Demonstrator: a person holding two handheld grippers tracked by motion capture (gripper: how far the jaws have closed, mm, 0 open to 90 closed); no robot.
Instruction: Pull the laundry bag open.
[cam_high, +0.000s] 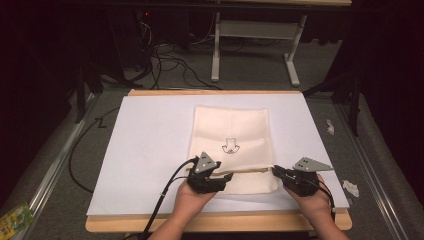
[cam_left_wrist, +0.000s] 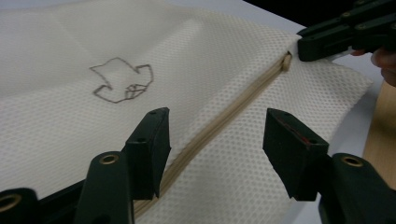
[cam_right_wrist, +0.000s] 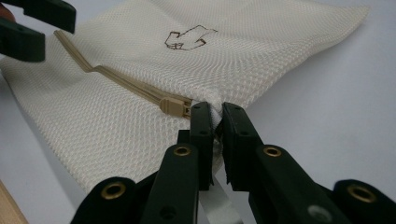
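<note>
We see a cream mesh bag (cam_high: 231, 145) lying flat on a white sheet (cam_high: 145, 150) at table centre, w/ a small outline logo (cam_high: 229, 148) on top. A tan zipper (cam_high: 245, 171) runs across the bag's near end. Right gripper (cam_right_wrist: 215, 122): jaws pinched tight on the mesh at the bag's right edge, just beside the zipper slider (cam_right_wrist: 176, 105). Left gripper (cam_left_wrist: 212, 140): jaws spread wide, straddling the zipper's left portion, nothing held; left jaw sits approx. on the zipper line. Both hands hold the tongs at the table's near edge.
</note>
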